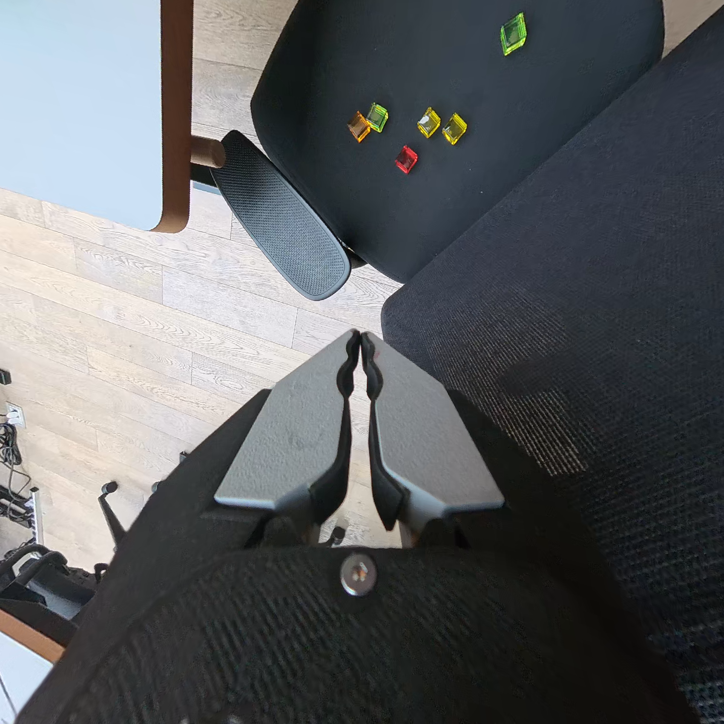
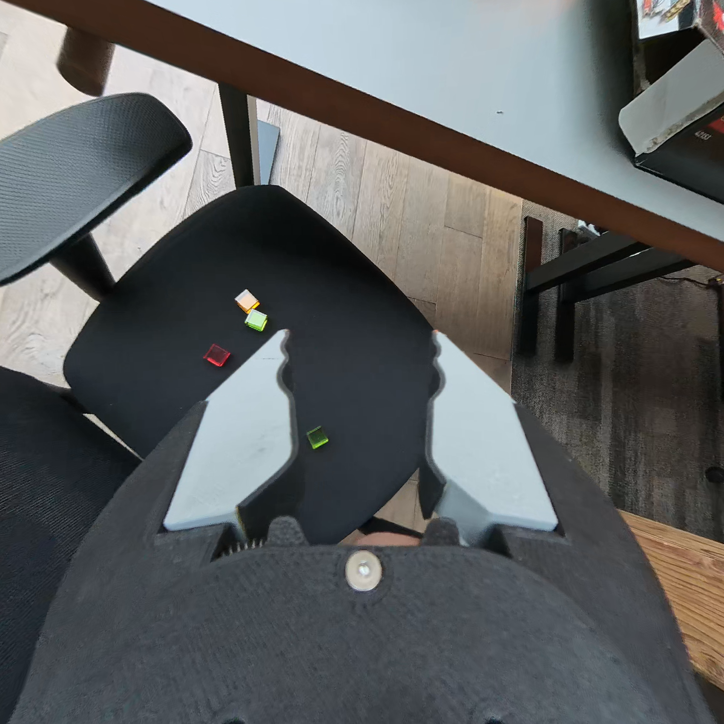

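Overhead, the right gripper [image 2: 360, 333] hangs above the black chair seat [image 2: 188, 282] with its jaws spread wide and nothing between them. A lone green tile [image 2: 317, 437] lies on the fabric in the gap, closer to the left finger and touching neither. Farther out, an orange tile [image 2: 247, 301] and a green tile [image 2: 256, 320] sit touching, with a red tile [image 2: 216, 355] apart from them; the seat around them is bare up to its rounded rim. The table edge [image 2: 391, 94] crosses above and an armrest [image 2: 78, 172] juts at the left.

The left gripper [image 1: 359, 335] is closed tip to tip, holding nothing, over wood floor [image 1: 117, 313] beside the mesh backrest [image 1: 568, 313]. Its view shows two yellow tiles [image 1: 429, 122] side by side, which the right gripper's left finger hides from the right wrist view. A box [image 2: 685, 117] on the table is cut off.
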Demonstrator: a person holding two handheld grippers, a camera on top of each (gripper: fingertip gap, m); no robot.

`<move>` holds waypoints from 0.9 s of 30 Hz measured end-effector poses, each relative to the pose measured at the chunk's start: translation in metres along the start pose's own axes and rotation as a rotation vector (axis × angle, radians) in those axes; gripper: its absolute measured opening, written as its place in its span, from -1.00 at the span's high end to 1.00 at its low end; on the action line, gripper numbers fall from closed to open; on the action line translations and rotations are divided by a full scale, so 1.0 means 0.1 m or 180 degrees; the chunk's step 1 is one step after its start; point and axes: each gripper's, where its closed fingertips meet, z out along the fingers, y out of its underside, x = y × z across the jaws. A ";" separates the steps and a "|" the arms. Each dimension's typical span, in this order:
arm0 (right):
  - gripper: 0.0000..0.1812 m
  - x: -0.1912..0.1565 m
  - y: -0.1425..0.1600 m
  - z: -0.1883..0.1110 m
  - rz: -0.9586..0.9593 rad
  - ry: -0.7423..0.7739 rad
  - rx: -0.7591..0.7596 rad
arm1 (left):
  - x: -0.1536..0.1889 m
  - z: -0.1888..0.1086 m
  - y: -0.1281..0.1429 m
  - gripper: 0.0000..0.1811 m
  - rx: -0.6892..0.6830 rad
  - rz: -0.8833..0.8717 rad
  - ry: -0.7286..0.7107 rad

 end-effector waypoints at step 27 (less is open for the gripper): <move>0.60 -0.23 0.47 -1.63 -0.0180 0.0041 -0.0752 | 0.34 -0.05 -0.08 0.92 0.0180 0.0486 0.0491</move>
